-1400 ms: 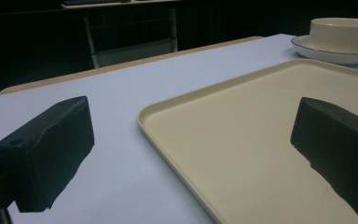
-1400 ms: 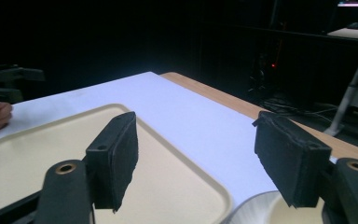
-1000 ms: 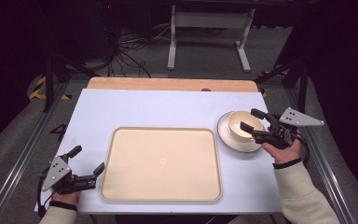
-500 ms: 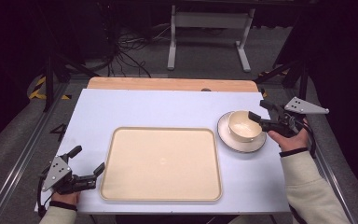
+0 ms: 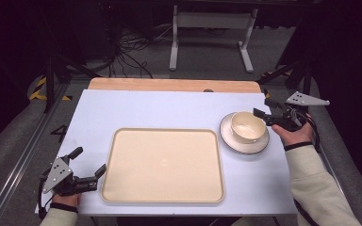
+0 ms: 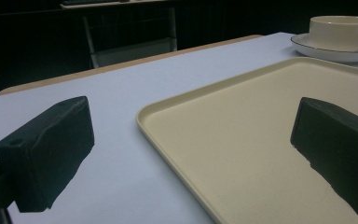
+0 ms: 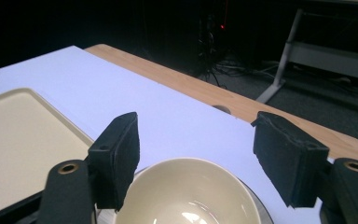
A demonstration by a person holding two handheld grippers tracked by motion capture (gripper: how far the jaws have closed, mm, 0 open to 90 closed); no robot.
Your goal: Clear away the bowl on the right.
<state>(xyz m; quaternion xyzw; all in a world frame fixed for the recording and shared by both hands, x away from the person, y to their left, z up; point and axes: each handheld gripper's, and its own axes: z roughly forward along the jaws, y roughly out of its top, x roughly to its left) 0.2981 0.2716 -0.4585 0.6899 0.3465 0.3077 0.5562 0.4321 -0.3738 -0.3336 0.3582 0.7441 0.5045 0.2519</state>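
Observation:
A cream tray lies flat in the middle of the table. To its right a cream bowl sits in a dark-rimmed saucer. My right gripper hovers at the bowl's far right edge, jaws open and touching nothing. In the right gripper view the bowl lies low between the open jaws of this gripper. My left gripper rests open at the tray's near left corner. In the left gripper view its jaws straddle the tray's rim, with the bowl far off.
The white table top ends in a wooden strip at the far side, with a small hole in it. Beyond it are dark floor, cables and a metal stand. Bare table lies behind the tray.
My right gripper has moved away from the person, from over the bowl's right side to its far right edge. The left gripper has stayed put.

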